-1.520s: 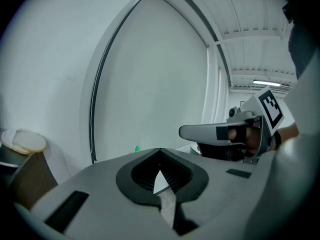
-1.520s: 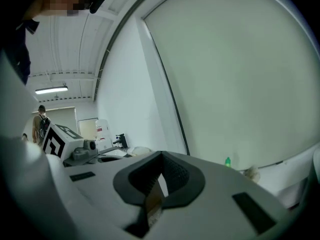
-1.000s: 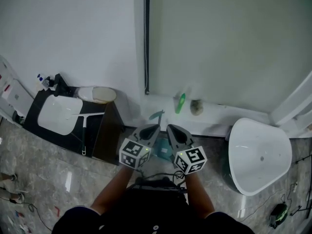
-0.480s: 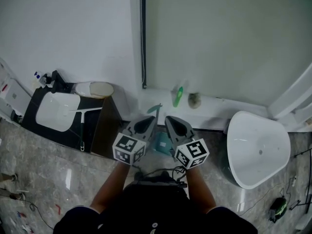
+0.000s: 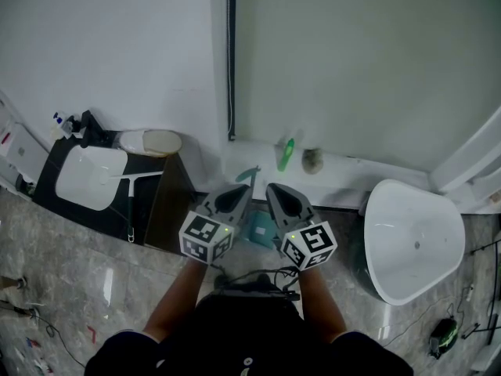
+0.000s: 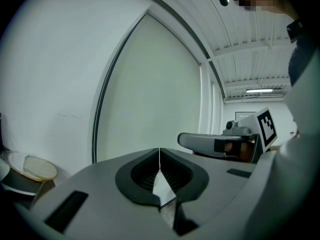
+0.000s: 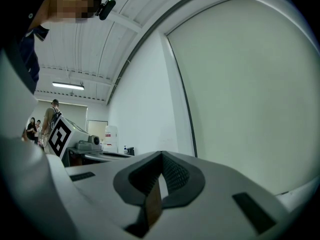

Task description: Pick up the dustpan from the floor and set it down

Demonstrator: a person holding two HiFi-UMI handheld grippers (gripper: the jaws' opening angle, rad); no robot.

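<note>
A teal dustpan [image 5: 256, 230] lies on the floor near the wall. It shows between and below my two grippers, and its handle [image 5: 250, 176] sticks up toward the wall. My left gripper [image 5: 237, 197] and right gripper [image 5: 279, 196] hang side by side above it, pointing at the wall, and neither touches it. In the left gripper view the left gripper [image 6: 160, 153] is shut with nothing between its jaws. The right gripper [image 7: 161, 157] is likewise shut and empty in its own view. The grippers hide part of the dustpan.
A dark cabinet with a white basin [image 5: 88, 178] and a squeegee [image 5: 135, 192] stands at the left. At the right is a white toilet bowl [image 5: 412, 240]. A green bottle [image 5: 286, 155] rests on the wall ledge. Cables [image 5: 443, 335] lie on the floor.
Both grippers stay shut and side by side. They have drifted slightly in the head view, the right one a little higher. The dustpan has not moved.
</note>
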